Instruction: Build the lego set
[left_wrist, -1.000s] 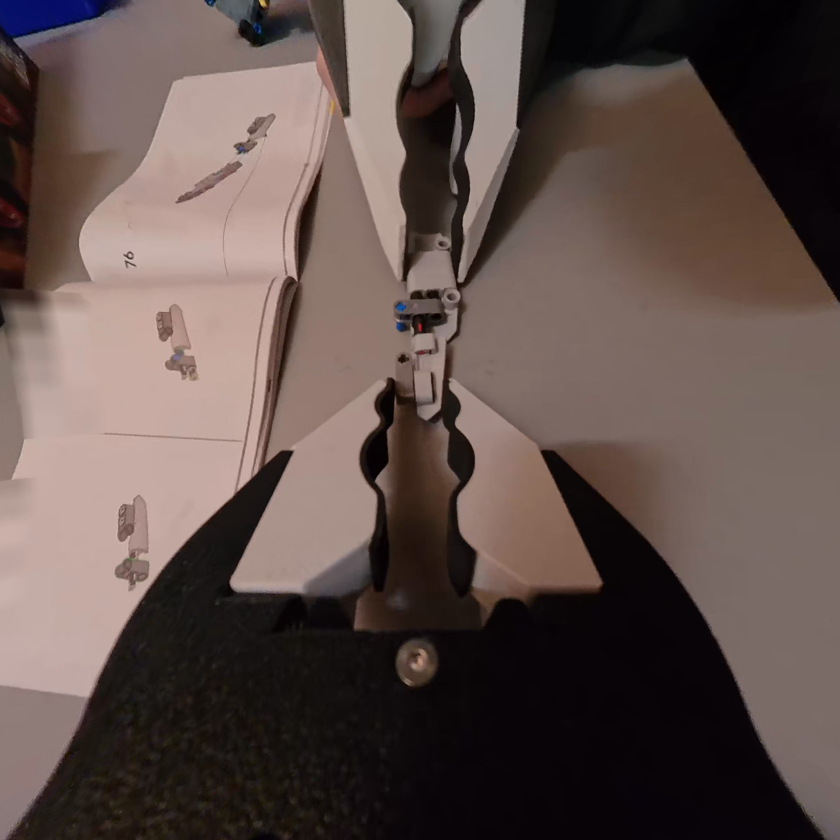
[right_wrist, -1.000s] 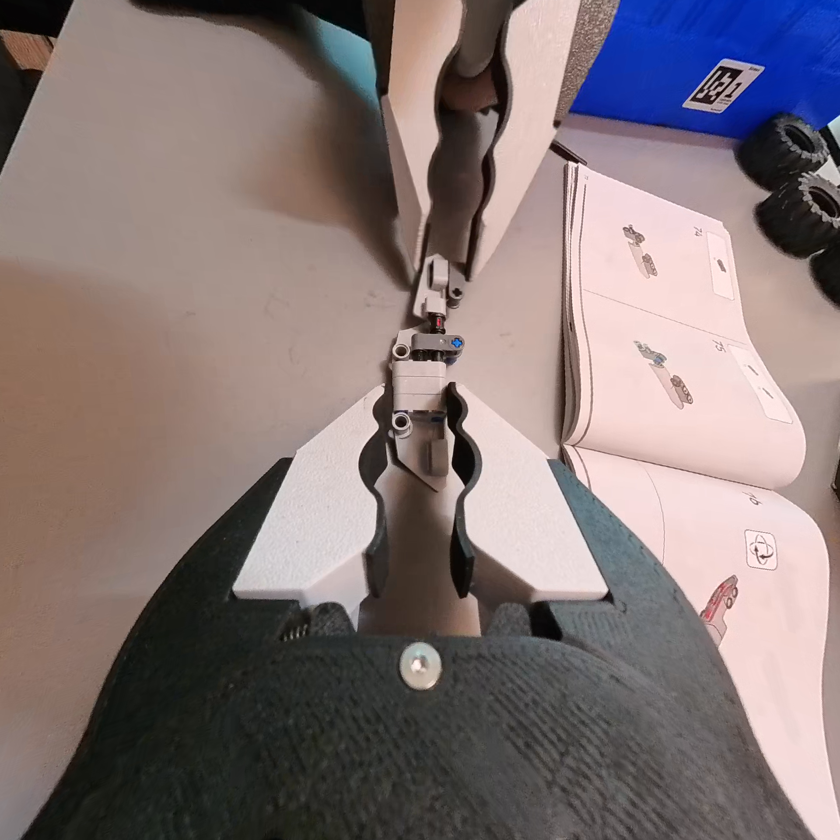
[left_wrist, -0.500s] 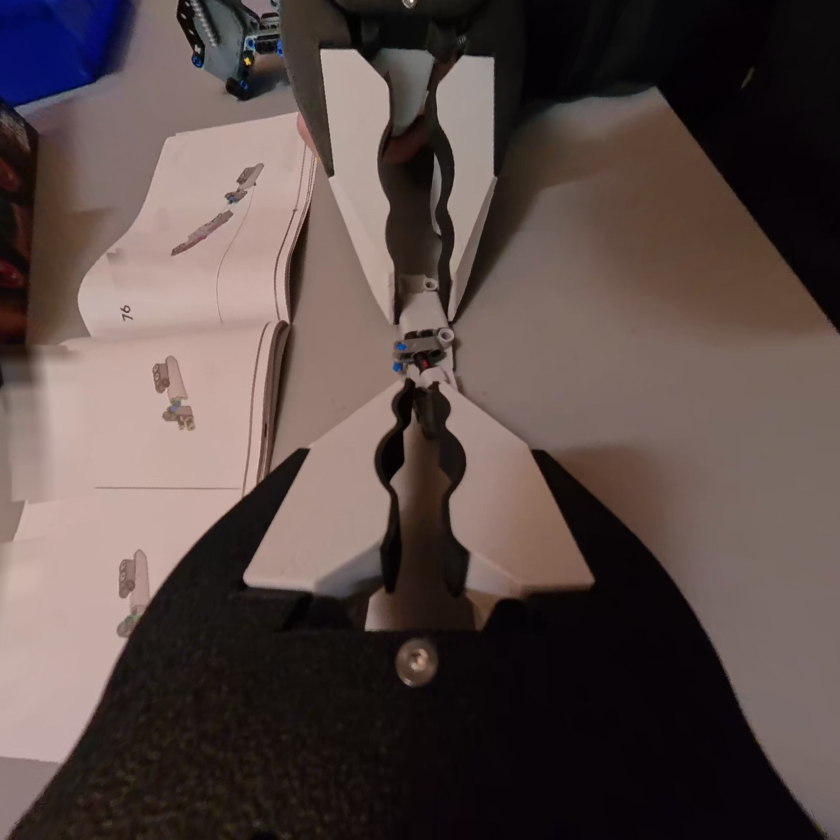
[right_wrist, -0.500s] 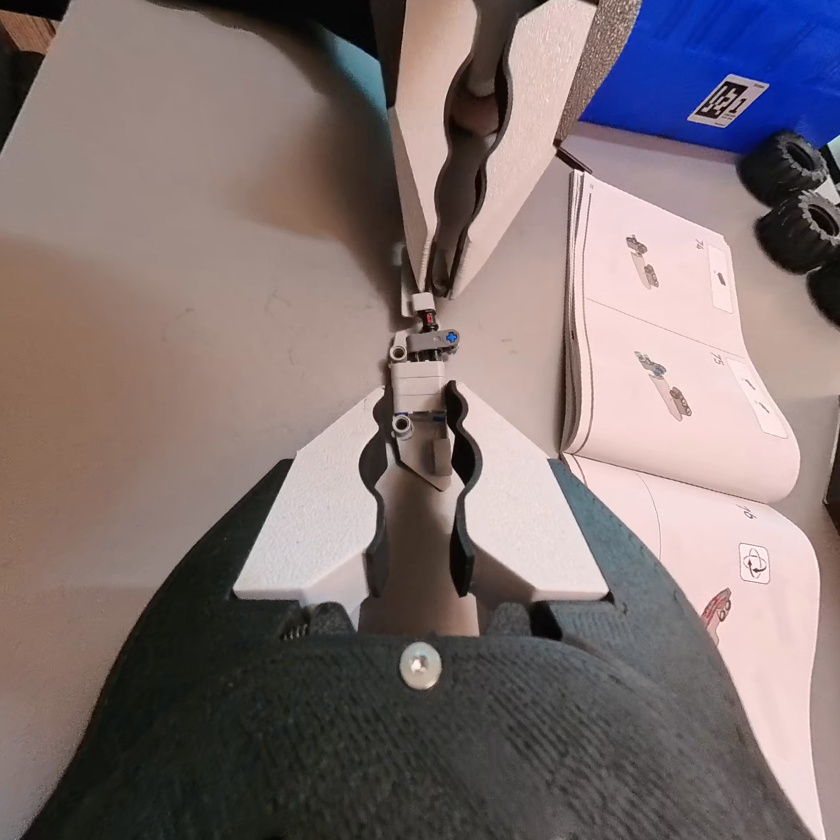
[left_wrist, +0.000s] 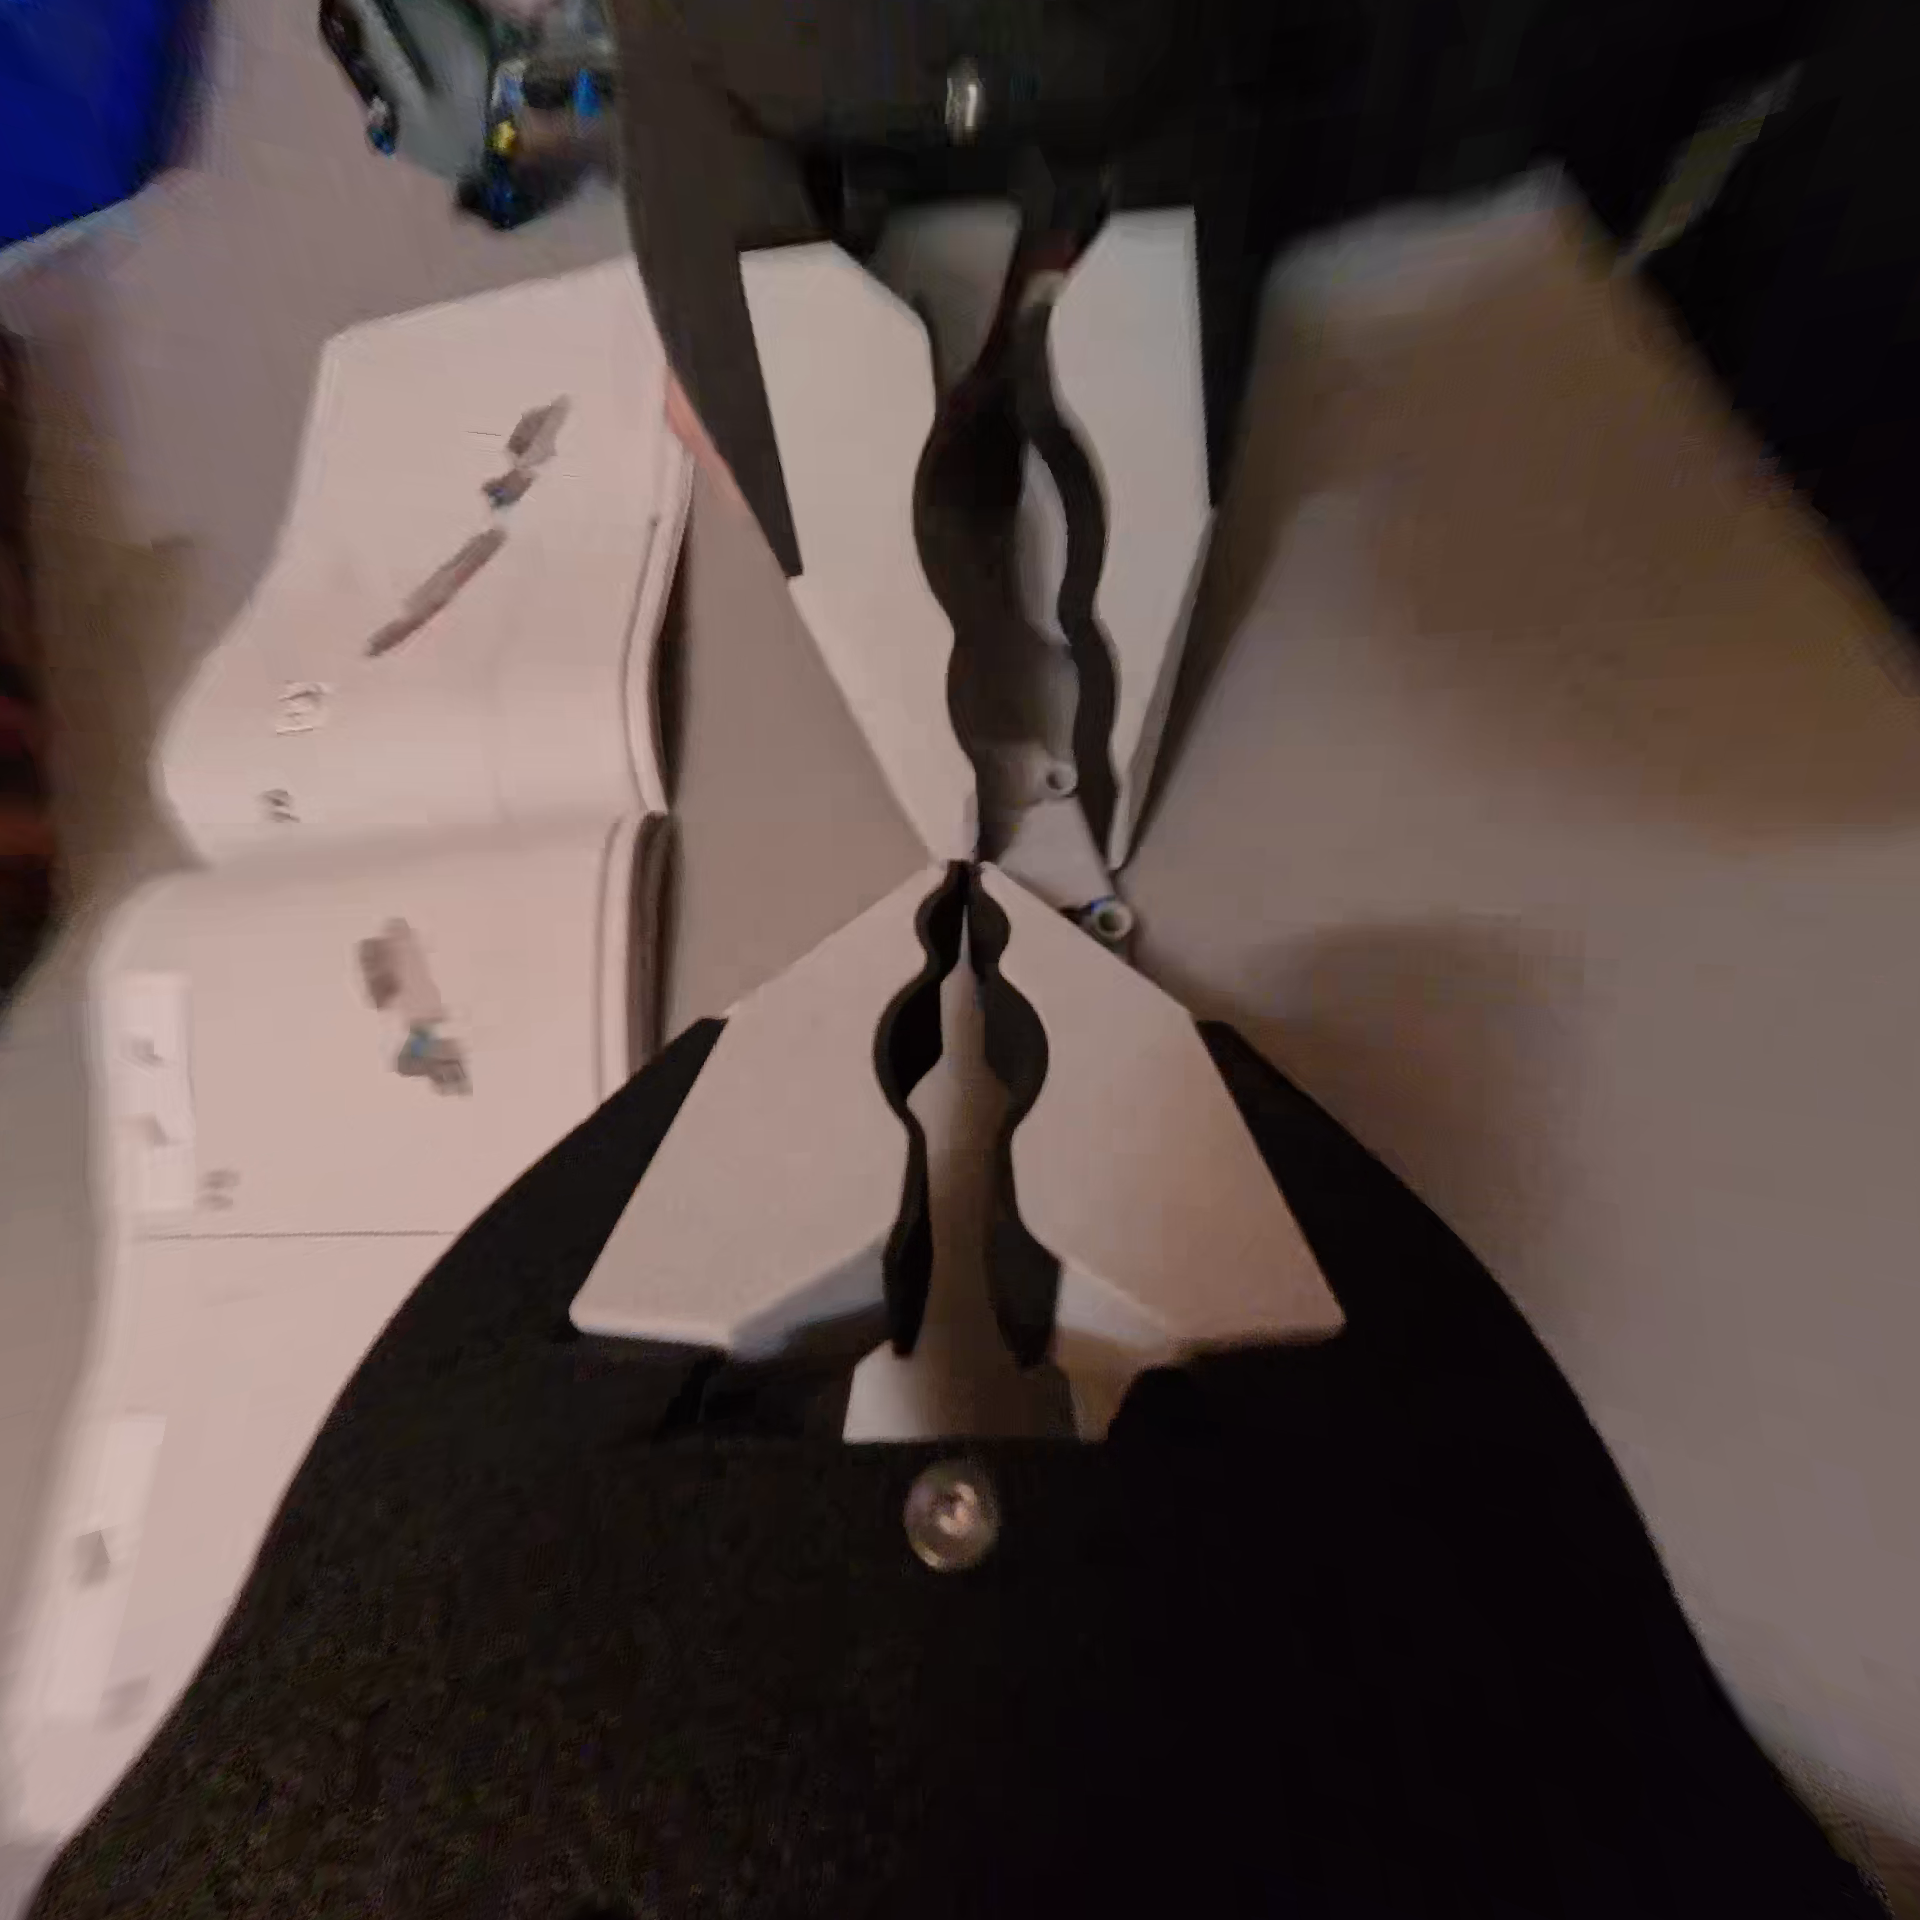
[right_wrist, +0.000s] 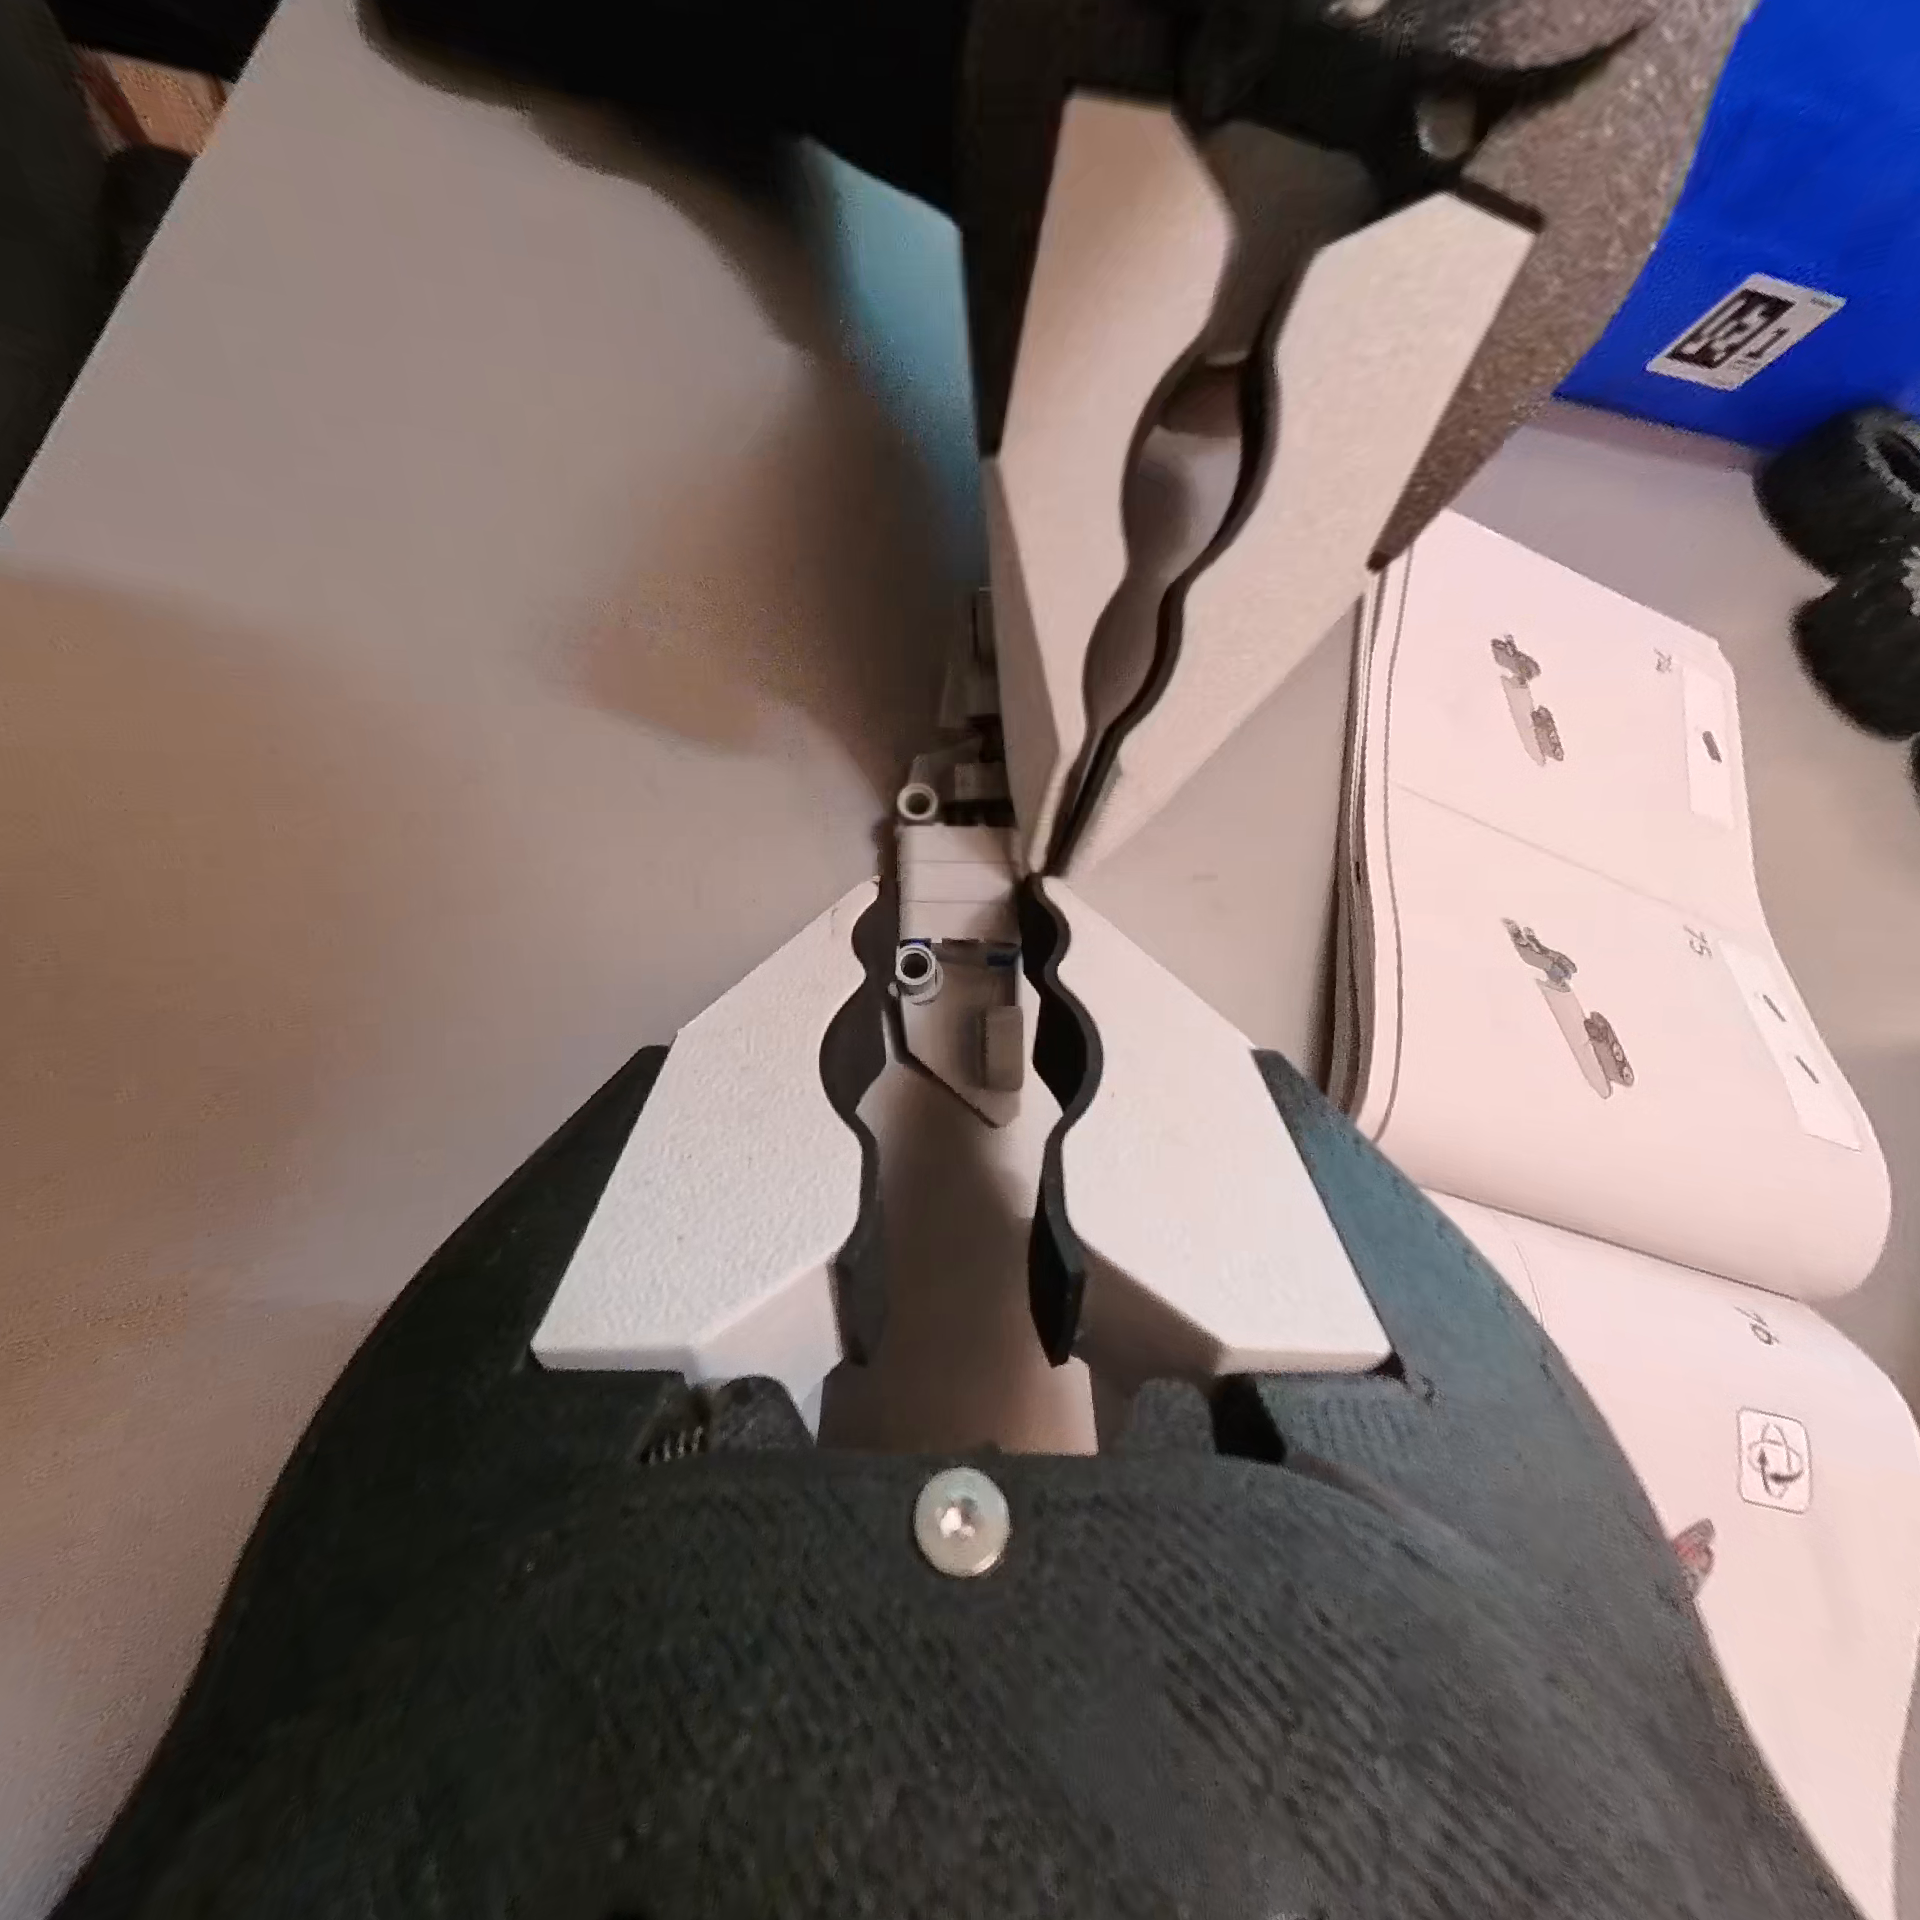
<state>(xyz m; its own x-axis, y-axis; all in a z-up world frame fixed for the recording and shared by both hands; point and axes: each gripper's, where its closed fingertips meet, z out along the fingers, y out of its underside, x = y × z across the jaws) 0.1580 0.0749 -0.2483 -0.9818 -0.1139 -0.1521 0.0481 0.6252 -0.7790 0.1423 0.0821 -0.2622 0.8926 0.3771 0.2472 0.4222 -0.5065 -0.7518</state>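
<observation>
A small grey lego assembly (right_wrist: 945, 873) with black and blue pins is clamped between the pads of my right gripper (right_wrist: 951, 894). Its far end sticks out past the fingertips. My left gripper (right_wrist: 1044, 857) comes in from the opposite side with its fingers pressed together, and its tips sit beside the assembly's right side, almost touching my right gripper's right fingertip. The left wrist view is blurred. There my left gripper (left_wrist: 961, 894) is shut with nothing visible between its pads, and my right gripper (left_wrist: 1044, 831) holds the grey assembly (left_wrist: 1023, 790) just beyond it.
An open instruction booklet (right_wrist: 1558, 831) lies beside the grippers and also shows in the left wrist view (left_wrist: 416, 727). A blue bin (right_wrist: 1818, 208) and black tyres (right_wrist: 1860, 488) sit behind it. A partly built lego vehicle (left_wrist: 488, 114) stands beyond the booklet. The grey table (right_wrist: 416, 727) stretches to the other side. Left and right tips are no more than a few centimetres apart.
My left gripper let go of the assembly's far end, closed fully and moved in close beside it. My right gripper kept its hold on the assembly.
</observation>
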